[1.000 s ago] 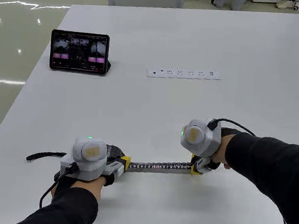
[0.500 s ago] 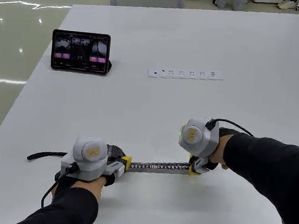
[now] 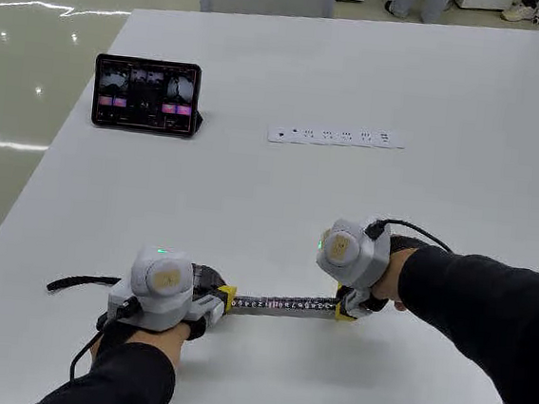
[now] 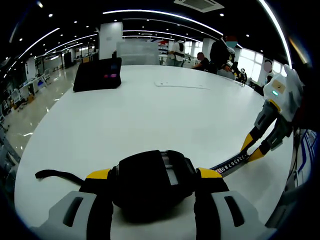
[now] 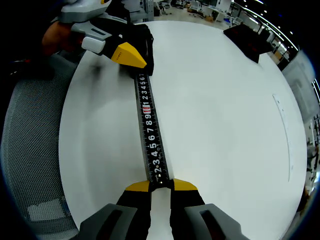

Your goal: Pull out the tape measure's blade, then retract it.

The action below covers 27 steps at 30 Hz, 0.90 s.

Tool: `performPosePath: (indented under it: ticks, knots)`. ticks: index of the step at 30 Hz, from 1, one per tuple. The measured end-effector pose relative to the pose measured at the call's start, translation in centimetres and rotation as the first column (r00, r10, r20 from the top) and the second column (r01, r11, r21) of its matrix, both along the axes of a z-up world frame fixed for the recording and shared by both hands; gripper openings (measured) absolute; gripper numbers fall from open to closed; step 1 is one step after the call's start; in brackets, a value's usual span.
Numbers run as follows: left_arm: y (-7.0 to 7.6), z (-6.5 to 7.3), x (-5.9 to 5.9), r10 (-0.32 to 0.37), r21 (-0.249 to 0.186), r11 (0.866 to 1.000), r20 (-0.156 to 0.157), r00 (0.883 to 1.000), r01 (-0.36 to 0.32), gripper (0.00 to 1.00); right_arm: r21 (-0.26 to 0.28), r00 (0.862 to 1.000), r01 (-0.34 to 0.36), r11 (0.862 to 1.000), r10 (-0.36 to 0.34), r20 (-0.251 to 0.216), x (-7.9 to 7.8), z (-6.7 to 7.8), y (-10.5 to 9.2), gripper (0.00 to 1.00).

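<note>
The left tool (image 4: pixel 154 175) clamps the tape measure (image 4: pixel 150 192); the right tool (image 5: pixel 160 186) pinches its partly drawn blade (image 5: pixel 150 130). Next, likely: guide it straight back left.

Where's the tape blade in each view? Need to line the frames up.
Head view: blade lower centre, stretched between left claw and right claw.
Left gripper view: lower right, running from the case to the right claw.
Right gripper view: centre, running up from its own claw tips.
Shared landmark: the dark tablet, standing upright.
</note>
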<state>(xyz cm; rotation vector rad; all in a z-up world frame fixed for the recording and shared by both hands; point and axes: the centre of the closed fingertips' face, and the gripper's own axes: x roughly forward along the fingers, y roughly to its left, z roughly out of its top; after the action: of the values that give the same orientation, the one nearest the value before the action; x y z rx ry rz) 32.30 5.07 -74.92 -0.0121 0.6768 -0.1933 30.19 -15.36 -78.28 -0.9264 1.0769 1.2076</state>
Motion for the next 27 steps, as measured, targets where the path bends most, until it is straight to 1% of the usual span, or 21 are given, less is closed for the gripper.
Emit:
performPosePath:
  ticks: [3,8,16,23,27]
  knots:
    - [0.0,0.0,0.0,-0.005,-0.004,1.0,-0.008,1.0,0.005,0.62,0.003,1.0,0.014,1.0,-0.014,-0.002,0.0,0.0,0.1,0.1]
    - [0.0,0.0,0.0,-0.004,-0.007,1.0,0.003,1.0,0.004,0.62,-0.002,1.0,0.006,1.0,-0.006,-0.001,0.0,0.0,0.3,0.1]
    - [-0.1,0.0,0.0,-0.008,-0.011,1.0,-0.011,1.0,0.008,0.62,-0.006,1.0,0.006,1.0,-0.006,-0.008,0.1,0.0,0.9,0.1]
    - [-0.1,0.0,0.1,-0.007,-0.012,1.0,-0.007,1.0,0.007,0.62,0.0,1.0,-0.005,1.0,0.005,-0.008,0.1,0.0,1.2,0.1]
    - [-0.1,-0.1,0.1,-0.014,-0.018,1.0,-0.014,1.0,0.013,0.62,0.004,1.0,-0.008,1.0,0.008,-0.007,0.1,0.0,1.4,0.1]
